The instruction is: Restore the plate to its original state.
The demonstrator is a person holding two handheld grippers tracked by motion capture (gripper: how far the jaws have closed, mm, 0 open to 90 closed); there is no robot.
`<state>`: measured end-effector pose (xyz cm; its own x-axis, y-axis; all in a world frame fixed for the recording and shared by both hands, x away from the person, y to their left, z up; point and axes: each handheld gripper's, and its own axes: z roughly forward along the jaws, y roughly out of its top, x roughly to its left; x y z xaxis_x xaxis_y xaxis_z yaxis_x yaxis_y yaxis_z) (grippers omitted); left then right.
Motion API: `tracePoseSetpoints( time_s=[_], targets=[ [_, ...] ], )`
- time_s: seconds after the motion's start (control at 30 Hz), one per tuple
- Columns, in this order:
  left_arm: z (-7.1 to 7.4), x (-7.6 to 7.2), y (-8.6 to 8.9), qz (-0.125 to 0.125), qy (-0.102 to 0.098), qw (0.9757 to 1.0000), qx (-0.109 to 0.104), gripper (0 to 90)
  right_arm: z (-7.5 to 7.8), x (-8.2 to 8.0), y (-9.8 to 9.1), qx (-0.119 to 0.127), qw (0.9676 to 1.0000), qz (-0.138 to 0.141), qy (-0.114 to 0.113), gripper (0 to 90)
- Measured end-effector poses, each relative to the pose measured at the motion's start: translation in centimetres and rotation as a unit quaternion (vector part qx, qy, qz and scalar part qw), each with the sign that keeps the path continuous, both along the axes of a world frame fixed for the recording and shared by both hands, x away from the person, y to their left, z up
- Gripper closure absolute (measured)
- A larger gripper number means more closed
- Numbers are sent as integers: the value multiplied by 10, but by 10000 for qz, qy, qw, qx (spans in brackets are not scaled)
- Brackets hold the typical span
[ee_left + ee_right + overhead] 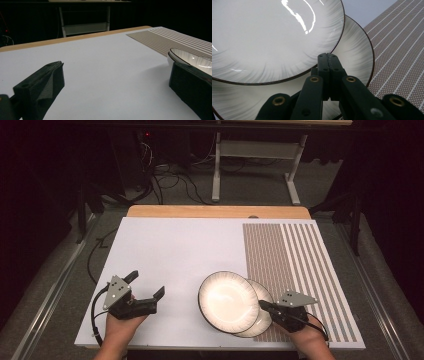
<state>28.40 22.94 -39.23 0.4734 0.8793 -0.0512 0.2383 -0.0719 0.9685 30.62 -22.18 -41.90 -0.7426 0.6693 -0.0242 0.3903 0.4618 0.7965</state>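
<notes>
The right hand-held gripper [263, 305], jaws pressed shut with nothing between them, touches the upper plate [228, 301] at its four o'clock rim. That plate overlaps a lower plate [263, 320] on the table [170, 250]. Well apart at nine o'clock, the left hand-held gripper [146, 284] stands wide open, empty.

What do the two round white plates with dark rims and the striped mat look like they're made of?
Upper white dark-rimmed plate and lower white dark-rimmed plate: probably glazed ceramic, judging by the glossy glare streaks. Brown-and-white striped mat: likely woven fabric or vinyl, matte with a dotted weave.
</notes>
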Motion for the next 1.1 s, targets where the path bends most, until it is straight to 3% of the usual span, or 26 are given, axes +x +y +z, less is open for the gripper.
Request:
tracePoseSetpoints(
  time_s=[1.1],
  targets=[
    [-2, 2, -3, -60, 94, 9999, 69, 6, 0, 1, 0, -22, 10000, 17, -11, 900]
  ],
)
